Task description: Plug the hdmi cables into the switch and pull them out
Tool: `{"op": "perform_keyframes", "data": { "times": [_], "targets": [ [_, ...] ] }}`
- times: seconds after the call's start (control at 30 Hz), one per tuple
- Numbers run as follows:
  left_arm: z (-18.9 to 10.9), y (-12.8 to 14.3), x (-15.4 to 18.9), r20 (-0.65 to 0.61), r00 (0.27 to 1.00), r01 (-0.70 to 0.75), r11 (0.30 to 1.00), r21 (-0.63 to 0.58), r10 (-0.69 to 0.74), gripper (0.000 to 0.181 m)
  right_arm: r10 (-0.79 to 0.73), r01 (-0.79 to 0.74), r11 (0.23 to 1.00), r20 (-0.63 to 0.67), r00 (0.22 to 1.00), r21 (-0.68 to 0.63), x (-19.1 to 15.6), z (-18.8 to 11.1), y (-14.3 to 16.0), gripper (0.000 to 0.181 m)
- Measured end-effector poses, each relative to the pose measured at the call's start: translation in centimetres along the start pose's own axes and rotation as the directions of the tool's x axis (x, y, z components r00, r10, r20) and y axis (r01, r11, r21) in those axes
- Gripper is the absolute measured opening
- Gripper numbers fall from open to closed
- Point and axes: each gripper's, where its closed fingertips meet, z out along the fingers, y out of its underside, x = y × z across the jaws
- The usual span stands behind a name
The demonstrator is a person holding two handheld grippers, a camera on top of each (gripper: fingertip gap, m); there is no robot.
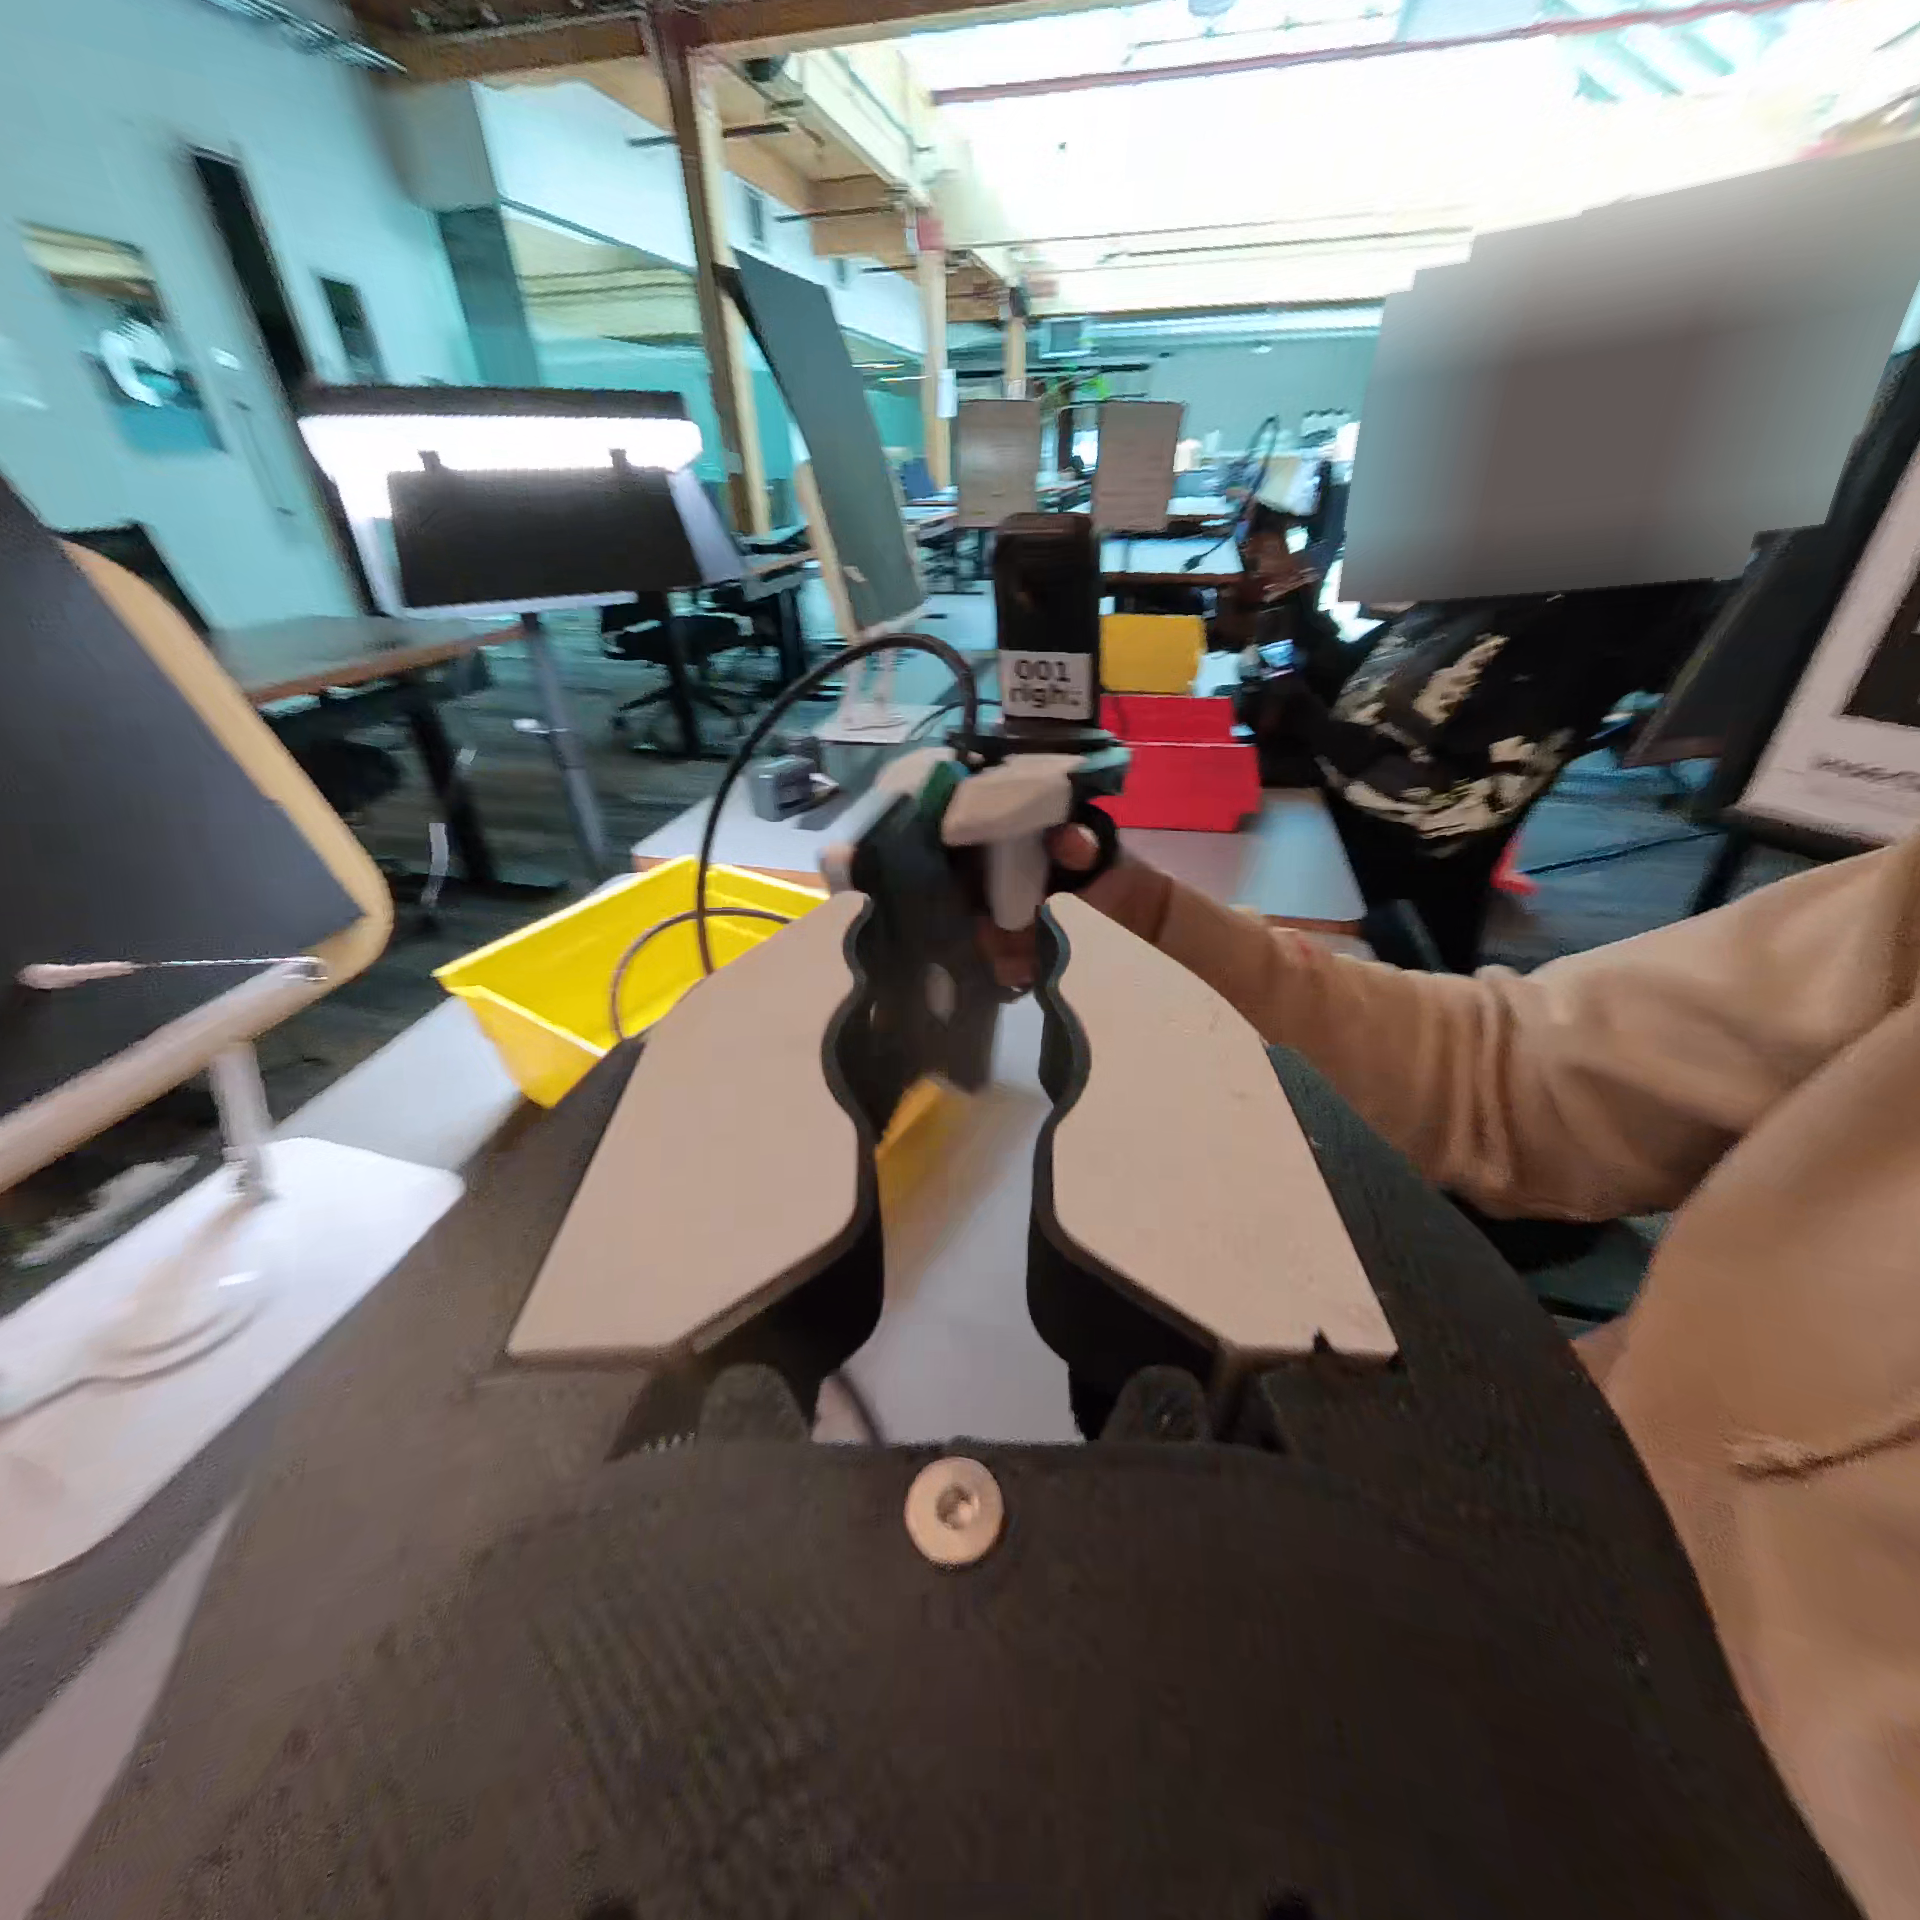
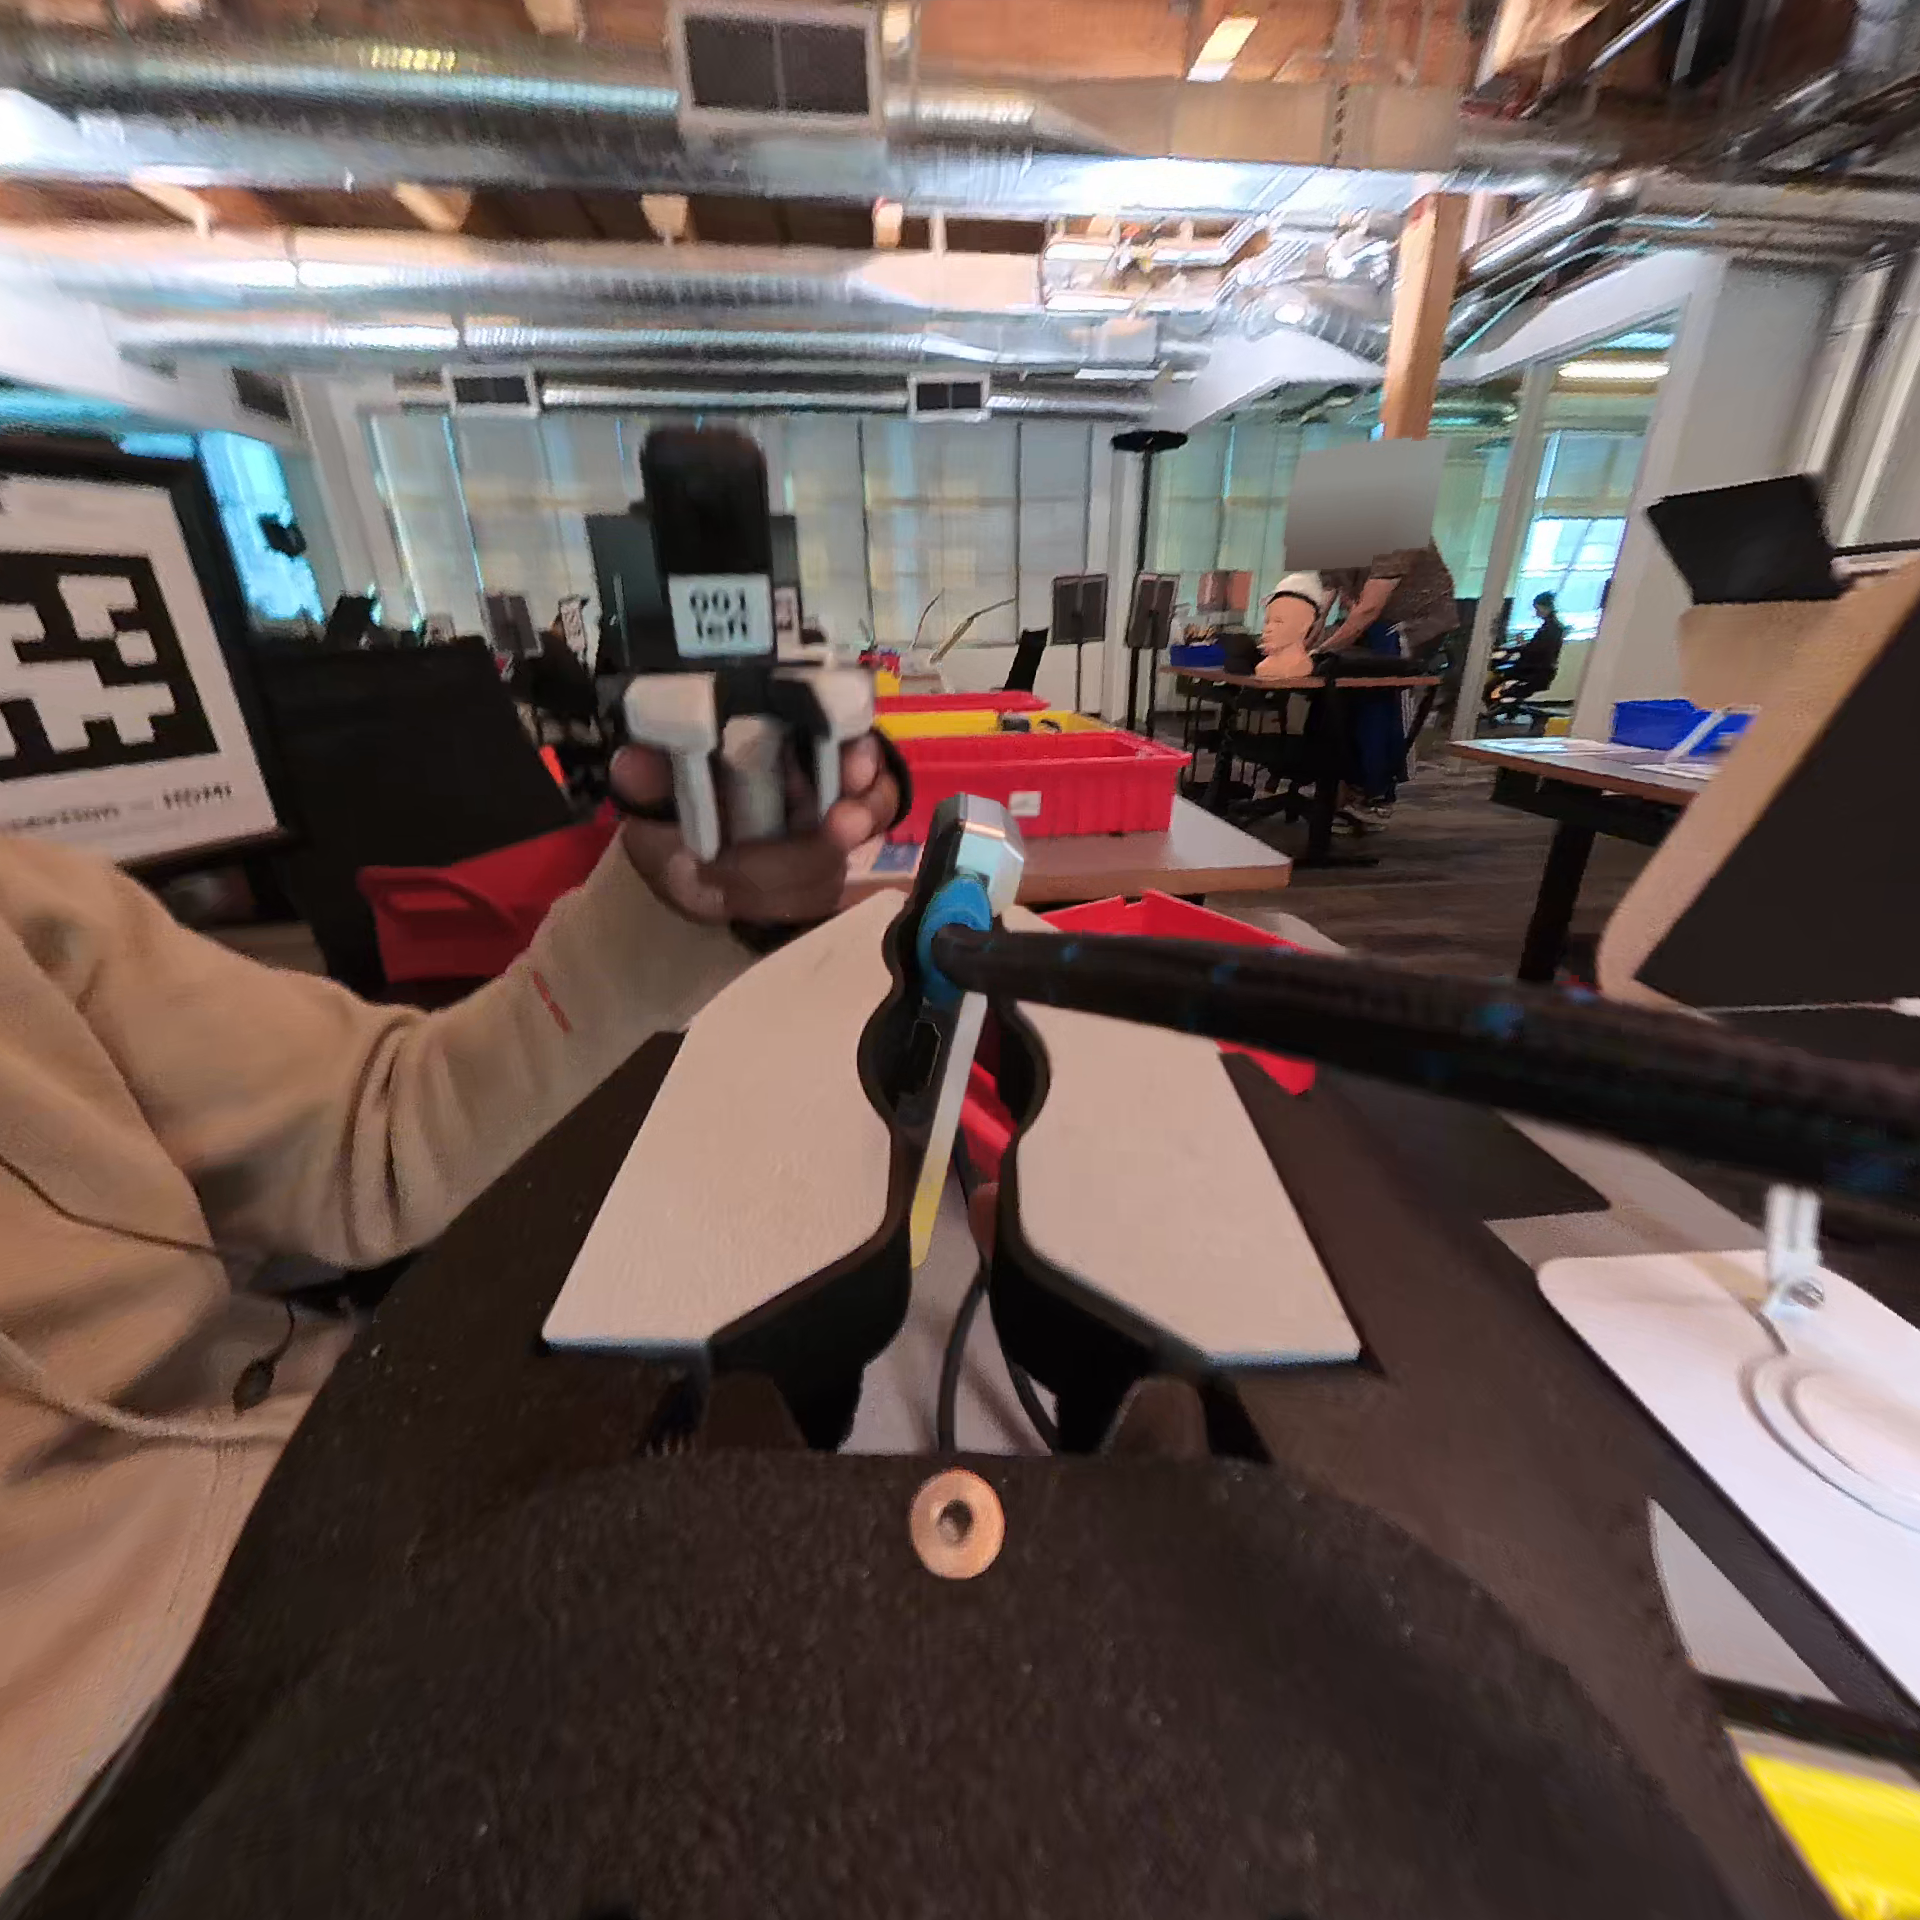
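Note:
My right gripper (image 2: 961, 925) is shut on a slim black HDMI switch (image 2: 930, 1049), held edge-on in the air. A plug with a silver shell (image 2: 987, 847) and a blue collar sits at the switch's far end. Its thick black braided cable (image 2: 1455, 1029) runs off to the right. I cannot tell how deep the plug sits. My left gripper (image 1: 951, 909) is open and empty, facing the right gripper (image 1: 987, 821). The switch (image 1: 904, 977) hangs just beyond the left fingertips. The cable (image 1: 727, 810) loops left. The left gripper also shows in the right wrist view (image 2: 748, 727).
A yellow bin (image 1: 582, 977) stands on the grey table (image 1: 935, 1330), with the cable looping over it. Red bins (image 2: 1039, 779) stand behind. A white stand base (image 1: 156, 1299) with a tilted board is at the side. The holder's beige sleeve (image 1: 1455, 1039) crosses in. People stand behind. The gap from one gripper's tips to the other's is roughly 10 cm.

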Motion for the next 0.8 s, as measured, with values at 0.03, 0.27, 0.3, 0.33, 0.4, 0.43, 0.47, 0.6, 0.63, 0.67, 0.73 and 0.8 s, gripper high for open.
{"op": "perform_keyframes", "data": {
  "times": [0.03,0.27,0.3,0.33,0.4,0.43,0.47,0.6,0.63,0.67,0.73,0.8],
  "targets": [
    [-0.2,0.1,-0.3,0.034,0.999,-0.030,0.999,-0.016,0.031,0.030,-0.017,0.017,1.000,0.031,0.999,-0.018,-0.6,0.7,0.6,0.012],
    [2.9,6.2,0.9,-0.145,0.988,0.012,0.970,-0.243,-0.048,0.037,-0.020,0.021,1.000,0.212,0.977,-0.004,-4.2,3.8,2.9,0.012],
    [3.2,6.7,1.5,-0.183,0.981,0.015,0.967,-0.256,-0.064,0.031,-0.019,0.021,1.000,0.219,0.976,-0.006,-4.3,3.8,3.0,0.012],
    [3.4,7.1,1.4,-0.184,0.981,0.005,0.962,-0.273,-0.058,0.024,-0.022,0.024,1.000,0.227,0.974,-0.007,-4.4,3.8,3.1,0.012],
    [3.4,7.5,1.0,-0.156,0.986,0.003,0.951,-0.309,-0.053,0.023,-0.028,0.036,0.999,0.216,0.976,-0.032,-4.1,3.7,3.5,0.012],
    [3.4,7.7,0.9,-0.147,0.988,-0.009,0.944,-0.329,-0.042,0.022,-0.036,0.048,0.997,0.208,0.977,-0.053,-4.0,3.7,3.8,0.012],
    [3.3,7.9,0.9,-0.143,0.989,-0.021,0.939,-0.343,-0.030,0.022,-0.037,0.054,0.996,0.209,0.977,-0.077,-4.0,3.6,4.1,0.012],
    [3.2,8.5,1.0,-0.139,0.989,-0.015,0.921,-0.390,-0.043,0.023,-0.041,0.073,0.986,0.212,0.976,-0.147,-4.0,3.1,4.7,0.014],
    [3.2,8.8,1.0,-0.138,0.989,-0.015,0.916,-0.402,-0.044,0.023,-0.033,0.068,0.986,0.215,0.976,-0.155,-4.0,2.9,4.8,0.015],
    [3.2,9.0,1.0,-0.138,0.989,-0.014,0.911,-0.412,-0.048,0.022,-0.032,0.066,0.985,0.210,0.977,-0.159,-3.9,2.9,4.8,0.015],
    [3.4,9.3,1.2,-0.149,0.987,-0.012,0.906,-0.422,-0.056,0.022,-0.027,0.067,0.981,0.218,0.976,-0.179,-4.0,2.9,5.2,0.012],
    [3.5,9.3,1.1,-0.150,0.987,-0.013,0.906,-0.422,-0.056,0.022,-0.011,0.055,0.980,0.228,0.973,-0.189,-4.1,2.8,5.3,0.011]
  ]
}}
